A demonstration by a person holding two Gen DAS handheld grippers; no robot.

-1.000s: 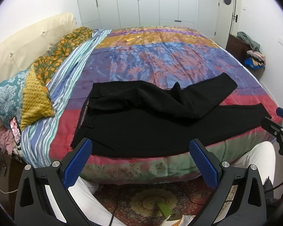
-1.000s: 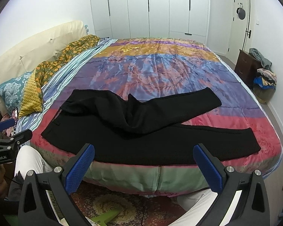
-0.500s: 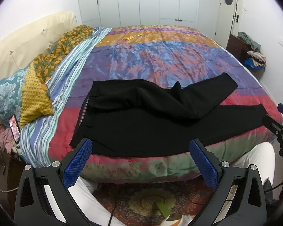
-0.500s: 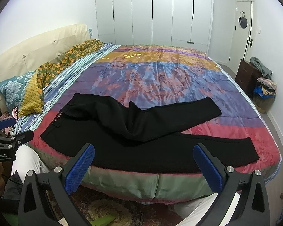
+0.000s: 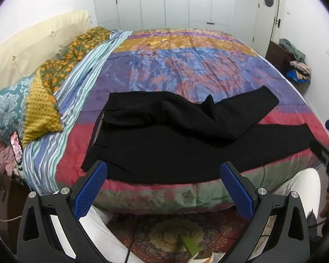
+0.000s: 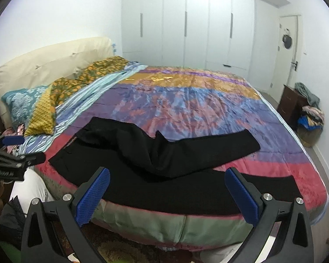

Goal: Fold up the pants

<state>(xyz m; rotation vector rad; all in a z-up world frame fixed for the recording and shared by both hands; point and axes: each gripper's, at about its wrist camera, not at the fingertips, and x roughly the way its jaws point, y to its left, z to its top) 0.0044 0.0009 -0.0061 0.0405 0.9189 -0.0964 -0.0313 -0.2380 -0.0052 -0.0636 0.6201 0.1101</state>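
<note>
The black pants (image 5: 164,144) are lying flat along the near edge of the bed (image 5: 186,65), across the middle of the frame, probably spread there so both ends are within reach. Their long axis is running left to right, with the waistband pointing toward the pillows at the left, the hems toward the right, and the farther leg angling up to the upper right over the nearer one. The left hand-held gripper (image 5: 164,188) and the right hand-held gripper (image 6: 168,192) are both hovering spread wide and holding nothing, short of the cloth, seemingly readying a first grab.
</note>
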